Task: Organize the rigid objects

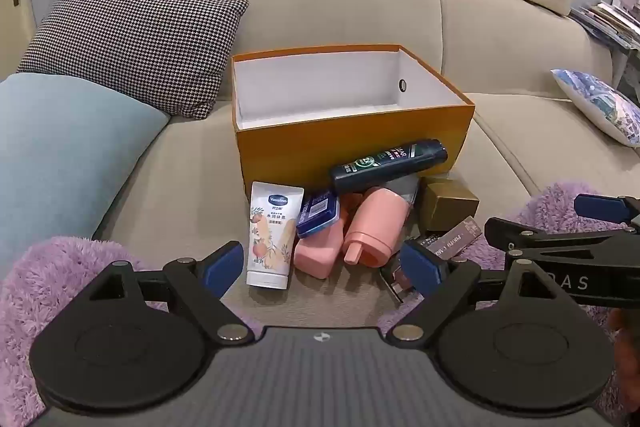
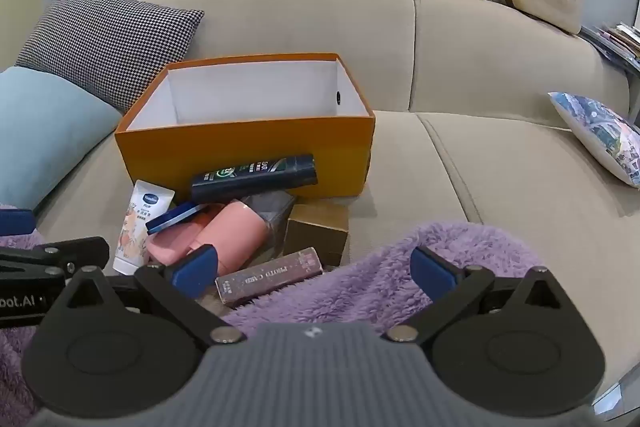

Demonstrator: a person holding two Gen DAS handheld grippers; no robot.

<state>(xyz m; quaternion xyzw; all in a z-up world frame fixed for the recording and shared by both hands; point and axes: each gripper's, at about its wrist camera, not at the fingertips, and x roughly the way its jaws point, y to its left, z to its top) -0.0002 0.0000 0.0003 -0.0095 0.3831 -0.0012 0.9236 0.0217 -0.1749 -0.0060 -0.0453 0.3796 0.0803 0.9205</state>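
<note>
Nothing is sitting yet in the open orange cardboard box with the white lining (image 1: pixel 352 131); what shows of its inside is bare, so by the look of it the sorting is only starting. The box is standing on the beige fabric sofa (image 1: pixel 500 131), and all the rigid items are lying in a heap on the seat just in front of its near wall. A dark green plastic bottle (image 1: pixel 388 165) is leaning against that wall on top of the heap. Beside it are lying a white squeeze tube with a peach print (image 1: pixel 270 235), a flat blue tin (image 1: pixel 318 213) resting on a pink plastic block (image 1: pixel 318 247), a pink pump bottle on its side (image 1: pixel 376 227), a small gold-brown carton (image 1: pixel 450 205) and a long mauve printed carton (image 2: pixel 270 277).

The left gripper (image 1: pixel 324 265) is hovering with its jaws spread wide and empty, near the tube and the pink pieces. The right gripper (image 2: pixel 314 267) is likewise standing wide apart and holding nothing, over a fluffy purple throw (image 2: pixel 400 275) next to the mauve carton. Judging from this, every item is still waiting to go into the box.
</note>
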